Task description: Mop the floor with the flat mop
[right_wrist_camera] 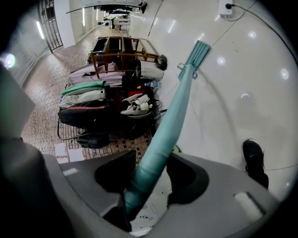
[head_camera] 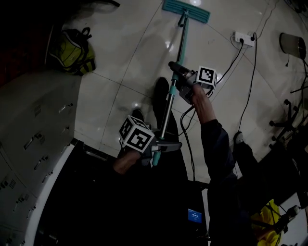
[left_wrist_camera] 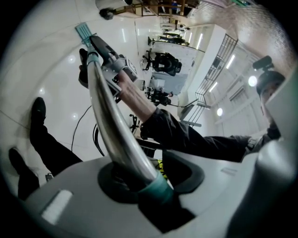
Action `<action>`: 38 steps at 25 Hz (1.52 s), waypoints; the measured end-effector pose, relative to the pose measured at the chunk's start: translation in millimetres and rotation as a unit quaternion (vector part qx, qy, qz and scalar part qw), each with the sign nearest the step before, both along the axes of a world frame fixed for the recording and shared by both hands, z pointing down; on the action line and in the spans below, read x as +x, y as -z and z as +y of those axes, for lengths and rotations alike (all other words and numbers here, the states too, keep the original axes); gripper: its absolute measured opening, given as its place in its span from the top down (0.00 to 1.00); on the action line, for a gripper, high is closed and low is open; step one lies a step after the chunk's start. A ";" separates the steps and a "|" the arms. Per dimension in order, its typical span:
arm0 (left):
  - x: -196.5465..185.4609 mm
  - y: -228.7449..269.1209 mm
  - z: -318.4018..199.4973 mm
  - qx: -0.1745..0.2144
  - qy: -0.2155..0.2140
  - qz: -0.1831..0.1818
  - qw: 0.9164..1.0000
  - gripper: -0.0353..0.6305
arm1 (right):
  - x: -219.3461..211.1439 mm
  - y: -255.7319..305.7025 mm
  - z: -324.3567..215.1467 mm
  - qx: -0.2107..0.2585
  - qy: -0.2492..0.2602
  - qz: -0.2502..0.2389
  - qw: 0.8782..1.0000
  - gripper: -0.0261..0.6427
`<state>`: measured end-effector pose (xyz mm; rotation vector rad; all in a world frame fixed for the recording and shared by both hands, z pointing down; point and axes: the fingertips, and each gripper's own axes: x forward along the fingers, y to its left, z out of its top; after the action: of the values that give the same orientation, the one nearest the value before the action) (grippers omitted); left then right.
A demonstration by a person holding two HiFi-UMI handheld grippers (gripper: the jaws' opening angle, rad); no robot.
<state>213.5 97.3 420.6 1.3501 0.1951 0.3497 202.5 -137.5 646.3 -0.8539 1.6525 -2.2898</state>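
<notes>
The glossy pale tiled floor (head_camera: 120, 62) is reflecting ceiling lights, a power strip (head_camera: 243, 38) is lying on it, and a yellow-green backpack (head_camera: 72, 50) is sitting beside a grey drawer cabinet (head_camera: 33, 125). The flat mop (head_camera: 186, 10) is resting its teal head on the tiles ahead. The left gripper (head_camera: 166, 145) is clamping the pole's silver upper end, and the right gripper (head_camera: 180, 73) is squeezing its teal stretch lower down. Papers (right_wrist_camera: 65, 151) are lying on brick paving, their print too small to read.

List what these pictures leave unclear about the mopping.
- Mop head: head view, far and small; its underside faces the floor, unseen.
- Handle, gripped part: left gripper view, sunk inside the left gripper.
- Floor wetness: all views, only glare shows.
</notes>
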 end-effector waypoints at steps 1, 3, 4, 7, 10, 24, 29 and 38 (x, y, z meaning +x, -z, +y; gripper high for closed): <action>-9.2 2.6 12.2 0.000 0.001 -0.001 1.000 0.72 | -8.6 3.3 11.8 0.004 0.000 0.001 1.000 0.64; -30.1 8.0 41.3 0.004 -0.004 -0.005 1.000 0.72 | -29.2 10.7 39.8 0.008 0.000 -0.003 1.000 0.64; -41.7 10.8 57.3 0.008 -0.008 -0.007 1.000 0.72 | -40.9 15.2 54.7 0.010 -0.001 -0.007 1.000 0.64; -81.7 18.2 110.6 0.014 -0.020 -0.009 1.000 0.72 | -80.2 24.4 106.1 0.004 -0.006 -0.019 1.000 0.64; -122.1 23.1 164.9 0.016 -0.030 -0.011 0.999 0.72 | -121.2 31.1 156.9 0.013 -0.006 -0.021 1.000 0.64; -204.7 33.2 269.2 -0.006 -0.027 -0.001 1.000 0.71 | -206.8 21.8 277.3 -0.027 -0.012 -0.024 0.999 0.65; -200.7 28.9 240.6 0.002 -0.037 0.005 0.999 0.71 | -198.8 21.0 244.9 -0.027 -0.016 -0.012 0.999 0.65; -155.1 6.0 122.8 0.015 -0.055 0.004 0.998 0.71 | -146.0 2.6 123.6 -0.028 -0.020 -0.012 0.999 0.66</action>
<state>58.4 220.1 414.7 1.3741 0.2729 0.4410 56.5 -14.0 643.7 -0.8595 1.5545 -2.3195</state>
